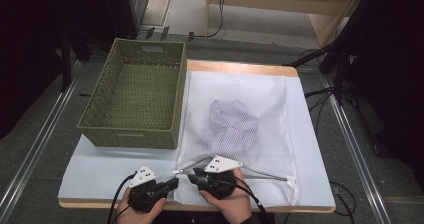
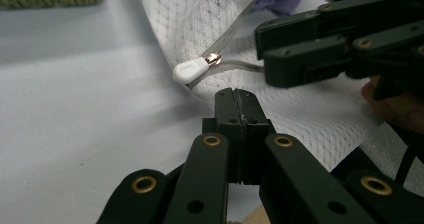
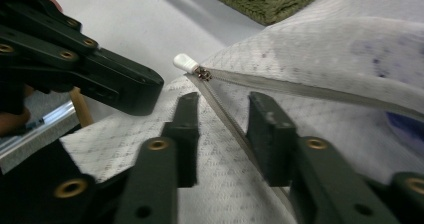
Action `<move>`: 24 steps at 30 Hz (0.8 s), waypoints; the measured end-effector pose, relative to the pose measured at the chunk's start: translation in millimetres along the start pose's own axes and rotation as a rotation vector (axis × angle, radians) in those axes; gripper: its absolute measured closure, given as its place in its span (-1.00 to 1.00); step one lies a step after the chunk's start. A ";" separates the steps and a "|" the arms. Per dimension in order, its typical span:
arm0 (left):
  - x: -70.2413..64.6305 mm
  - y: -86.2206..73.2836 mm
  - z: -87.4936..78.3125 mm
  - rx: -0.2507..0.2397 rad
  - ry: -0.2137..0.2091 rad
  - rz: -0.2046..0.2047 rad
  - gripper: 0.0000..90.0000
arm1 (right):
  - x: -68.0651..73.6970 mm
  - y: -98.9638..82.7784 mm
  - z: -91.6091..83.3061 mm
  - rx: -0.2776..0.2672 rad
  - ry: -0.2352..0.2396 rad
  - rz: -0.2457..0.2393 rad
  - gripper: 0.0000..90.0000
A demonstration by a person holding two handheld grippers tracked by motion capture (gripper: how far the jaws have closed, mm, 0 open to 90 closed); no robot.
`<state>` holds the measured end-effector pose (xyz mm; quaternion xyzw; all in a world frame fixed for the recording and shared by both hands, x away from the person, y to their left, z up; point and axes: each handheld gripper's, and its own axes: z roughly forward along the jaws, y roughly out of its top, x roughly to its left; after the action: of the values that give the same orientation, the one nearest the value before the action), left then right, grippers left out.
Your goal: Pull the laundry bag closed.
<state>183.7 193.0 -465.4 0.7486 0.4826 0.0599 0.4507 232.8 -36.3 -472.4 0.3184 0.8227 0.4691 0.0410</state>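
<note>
My left gripper [image 2: 239,96] has its 2 jaws pressed flat together with nothing between them, their tips resting at the edge of the white mesh laundry bag [image 1: 235,129], just short of the white zipper pull [image 2: 190,70]. My right gripper [image 3: 222,109] has its 2 jaws standing partly apart, straddling the grey zipper tape [image 3: 227,116] that runs between them without either pad pressing on it; the pull [image 3: 185,62] lies just beyond their tips. In the high view both grippers sit side by side at the near edge of the worktop [image 1: 310,159], left gripper [image 1: 172,183] pointing toward the right gripper [image 1: 192,173], and the pull [image 1: 176,171] lies between their tips at the bag's near left corner. The bag lies flat on the worktop's right half with a pale lilac garment [image 1: 234,124] bundled inside it. A green woven basket [image 1: 125,134] stands on the left half, touching the bag's left edge.
</note>
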 end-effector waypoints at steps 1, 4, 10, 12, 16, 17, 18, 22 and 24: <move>-1.3 0.4 -0.9 -0.009 -0.003 0.006 1.00 | -0.2 0.7 2.6 0.004 -0.002 -0.004 0.38; -4.0 1.4 -3.4 -0.021 -0.002 0.039 1.00 | -3.1 0.5 9.5 0.027 0.015 0.013 0.34; -4.6 0.8 -2.9 -0.021 -0.027 0.046 1.00 | -8.5 -1.1 15.4 0.081 0.127 0.029 0.81; -4.4 0.5 -2.3 -0.018 -0.031 0.044 1.00 | -6.1 -1.7 15.4 0.097 0.146 0.017 0.98; -1.2 0.5 -0.8 0.004 -0.064 0.022 0.94 | -3.3 -1.2 9.6 0.061 0.107 -0.013 1.00; 0.0 0.4 0.9 0.022 -0.073 0.009 0.80 | -3.3 -0.8 7.9 0.052 0.100 -0.016 1.00; 0.7 0.2 2.4 0.031 -0.076 0.009 0.59 | -3.3 -0.1 4.9 0.039 0.088 -0.022 1.00; 1.6 0.0 8.0 0.059 -0.097 0.007 0.10 | -3.8 1.2 -0.2 0.019 0.076 -0.018 1.00; 0.8 2.0 10.9 0.078 -0.113 0.029 0.02 | -3.0 1.3 -1.1 0.013 0.075 -0.017 1.00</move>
<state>191.1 186.7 -470.6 0.7748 0.4474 0.0052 0.4467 235.4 -38.4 -471.4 0.2937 0.8294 0.4751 0.0120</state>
